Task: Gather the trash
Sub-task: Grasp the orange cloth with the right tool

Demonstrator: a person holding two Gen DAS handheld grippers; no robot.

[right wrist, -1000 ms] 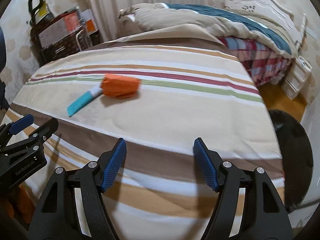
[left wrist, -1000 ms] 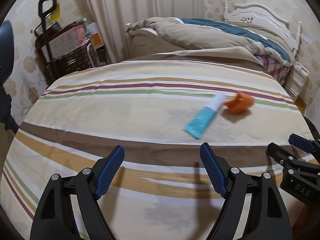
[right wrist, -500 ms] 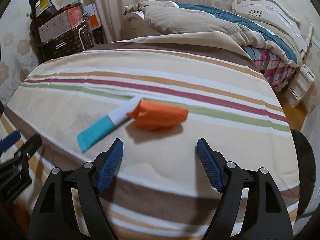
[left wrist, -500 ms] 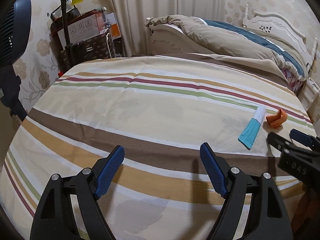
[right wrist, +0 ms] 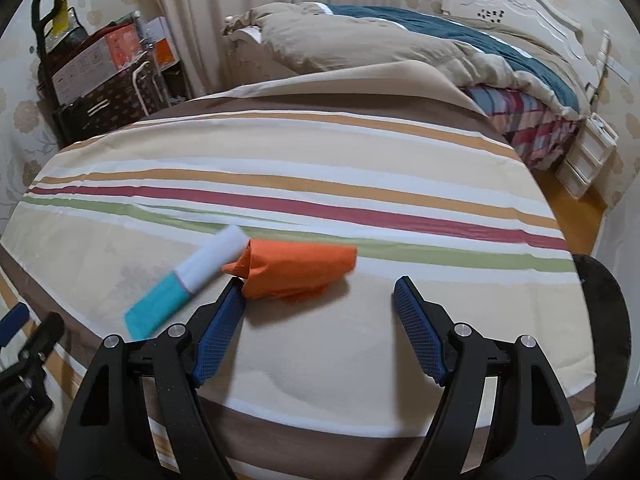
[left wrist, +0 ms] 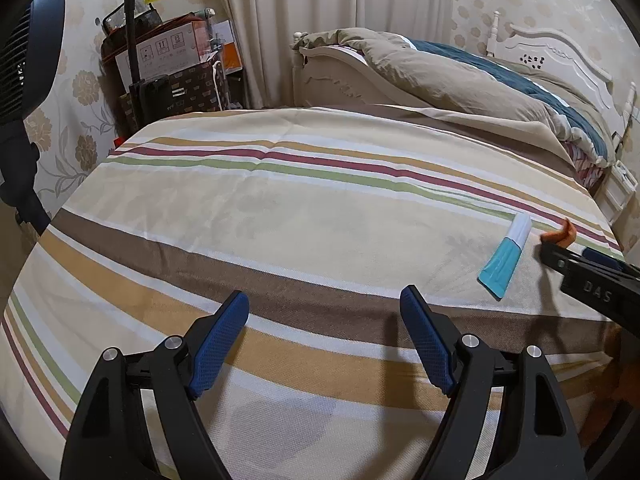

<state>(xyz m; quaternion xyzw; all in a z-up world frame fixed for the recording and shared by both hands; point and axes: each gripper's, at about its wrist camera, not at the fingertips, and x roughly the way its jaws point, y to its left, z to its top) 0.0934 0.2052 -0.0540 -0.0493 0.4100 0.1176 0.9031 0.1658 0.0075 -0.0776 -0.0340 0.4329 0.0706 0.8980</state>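
Bedroom: striped cloth (right wrist: pixel 360 160) fills mid frame.
Trash: orange wrapper (right wrist: pixel 296 266), perhaps paper, touching blue-white tube (right wrist: pixel 188 284).
Right gripper (right wrist: pixel 320 316): wide open, empty, now closer; grab looks next.
Left gripper (left wrist: pixel 324 332): open, empty.

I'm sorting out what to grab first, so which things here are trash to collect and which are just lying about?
For the job:
orange wrapper, just ahead of the open right claw
teal and white tube, touching the wrapper

Just lying about:
striped cloth
bed
boxes
fan
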